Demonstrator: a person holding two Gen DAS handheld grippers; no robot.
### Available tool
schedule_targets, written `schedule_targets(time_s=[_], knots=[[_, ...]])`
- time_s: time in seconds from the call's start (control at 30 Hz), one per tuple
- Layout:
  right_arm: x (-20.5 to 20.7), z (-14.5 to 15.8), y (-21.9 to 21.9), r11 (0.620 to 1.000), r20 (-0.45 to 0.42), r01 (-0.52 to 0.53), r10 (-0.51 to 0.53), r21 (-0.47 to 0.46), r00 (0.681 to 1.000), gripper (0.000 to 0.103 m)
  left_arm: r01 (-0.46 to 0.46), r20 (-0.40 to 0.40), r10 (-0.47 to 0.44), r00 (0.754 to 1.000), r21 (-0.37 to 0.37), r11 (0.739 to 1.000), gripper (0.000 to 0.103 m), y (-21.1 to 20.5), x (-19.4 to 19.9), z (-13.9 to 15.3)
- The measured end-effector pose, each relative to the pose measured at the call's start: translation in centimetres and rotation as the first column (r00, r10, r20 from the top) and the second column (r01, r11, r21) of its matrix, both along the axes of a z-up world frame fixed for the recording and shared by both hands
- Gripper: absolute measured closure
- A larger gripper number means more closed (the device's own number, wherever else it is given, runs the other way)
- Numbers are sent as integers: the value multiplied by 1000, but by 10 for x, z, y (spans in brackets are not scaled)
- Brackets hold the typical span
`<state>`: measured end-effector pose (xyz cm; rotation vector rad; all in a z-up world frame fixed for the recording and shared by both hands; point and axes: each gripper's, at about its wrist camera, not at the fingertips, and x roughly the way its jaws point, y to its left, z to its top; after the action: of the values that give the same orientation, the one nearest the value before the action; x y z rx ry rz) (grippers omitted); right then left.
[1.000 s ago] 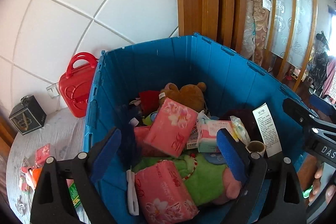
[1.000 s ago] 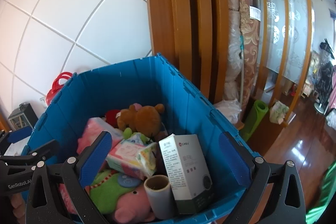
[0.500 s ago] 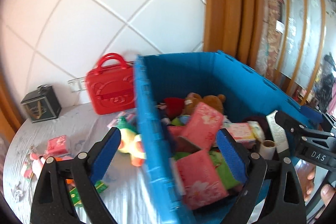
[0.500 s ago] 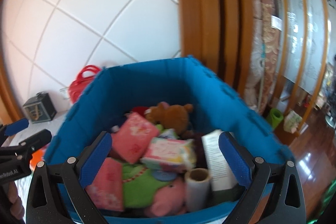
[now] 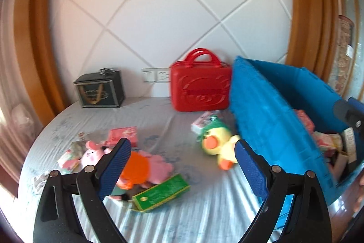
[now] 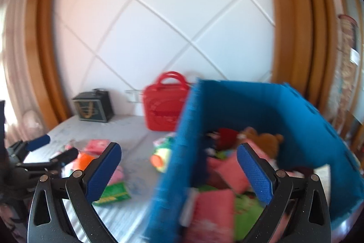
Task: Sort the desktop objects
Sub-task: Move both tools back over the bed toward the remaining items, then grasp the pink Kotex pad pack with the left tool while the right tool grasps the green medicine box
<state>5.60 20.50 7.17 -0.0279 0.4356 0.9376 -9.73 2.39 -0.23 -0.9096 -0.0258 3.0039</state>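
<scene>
My left gripper [image 5: 182, 165] is open and empty above the grey cloth [image 5: 159, 120]. Below it lie a pink pig plush with an orange dress [image 5: 138, 165] and a green box [image 5: 161, 193]. A yellow duck plush [image 5: 216, 145] sits to the right, against the blue crate [image 5: 268, 120]. A pink tissue pack [image 5: 124, 133] lies further back. In the blurred right wrist view my right gripper [image 6: 179, 170] is open and empty, straddling the left wall of the blue crate [image 6: 182, 152], which holds pink packs [image 6: 229, 167], a brown teddy [image 6: 264, 140] and other toys.
A red carry case [image 5: 200, 88] stands against the wall next to the crate. A dark box [image 5: 100, 90] sits at the back left. Small packets [image 5: 68, 156] lie at the cloth's left side. Wooden frames flank the white tiled wall.
Both grippers have swung left, away from over the crate's inside. The left view now faces the cloth with the loose toys; the right view straddles the crate's left wall. Both stay open.
</scene>
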Motion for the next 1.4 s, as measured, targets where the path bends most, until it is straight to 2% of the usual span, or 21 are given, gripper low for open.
schedule_targets(time_s=[0.13,0.27,0.3,0.33,0.47,0.63,0.8,0.93,1.0,1.17,1.3,1.4], knots=[[-31,2,48,997,7,-76,76,-23,997,0,-84,62,83,995,4,996,10,-60,-7,-24],[-48,-16,94,990,-39,-124,121,-71,992,0,-146,142,147,979,-23,989,10,-112,-14,-60],[-50,-23,104,995,-64,-22,16,-94,998,0,-159,165,161,973,-27,987,10,-124,-15,-71],[-52,-36,120,991,-88,-32,21,-129,996,0,-174,188,176,966,-30,984,10,-134,-15,-81],[-50,-78,160,970,-186,-63,19,-233,982,0,-243,281,242,929,-32,970,10,-183,-11,-121],[-42,-132,202,937,-301,-57,-53,-345,952,0,-324,379,321,868,-58,944,10,-248,-7,-163],[-34,-167,232,916,-395,-39,-134,-399,909,0,-374,443,355,823,-48,926,10,-319,-18,-195],[-33,-195,255,895,-459,-19,-210,-445,863,0,-356,460,359,812,-97,929,10,-366,-47,-212],[-33,-206,264,891,-497,-19,-235,-453,835,0,-330,468,343,814,-114,937,10,-385,-66,-221],[-27,-222,280,896,-576,-1,-285,-445,766,0,-212,507,259,822,-149,966,10,-414,-121,-242],[-16,-230,291,879,-598,36,-353,-476,719,0,-124,563,207,800,-183,975,10,-420,-165,-263],[-9,-237,302,864,-618,54,-401,-501,676,0,-81,610,152,778,-142,986,10,-422,-189,-277]])
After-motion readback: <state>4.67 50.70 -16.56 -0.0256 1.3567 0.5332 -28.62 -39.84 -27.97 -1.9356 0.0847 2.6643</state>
